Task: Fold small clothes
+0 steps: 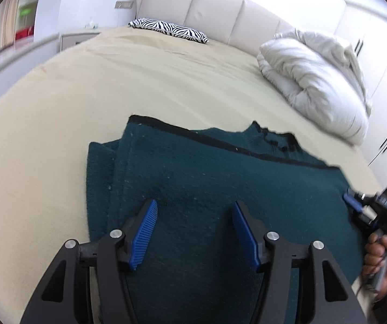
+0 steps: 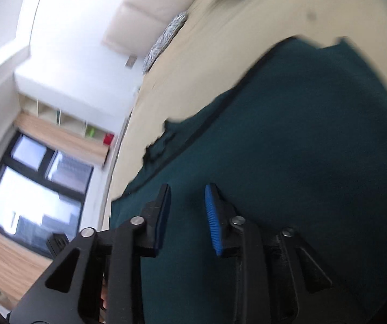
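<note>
Green garment (image 1: pixel 215 189) lies on the beige bed (image 1: pixel 112 94), near edge, partly folded: a second layer shows along its left side, and a dark band runs across the far part. The far right edge looks ragged, maybe the collar; too blurred to say.

Left gripper (image 1: pixel 194 210) hovers over the near middle of the garment, jaws wide apart, nothing between them. Cannot tell whether the tips touch the cloth.

Right gripper (image 2: pixel 188 202) is over the garment's right side, tilted, jaws parted with only cloth showing behind the gap; not pinching. In the left view it sits at the garment's right edge with the hand (image 1: pixel 382 253) behind it. The right view is motion-blurred.

White duvet (image 1: pixel 315 86) is bunched far right, zebra pillow (image 1: pixel 169 29) far left by the headboard; both are well apart from the garment.

Risks, as judged:
- Thick, fuzzy fabric: a pinch may catch both layers at the left and drag the finished fold open.
- A shallow bite on the right edge could slip mid-lift.
- Uneven lift between grippers would skew the fold.
</note>
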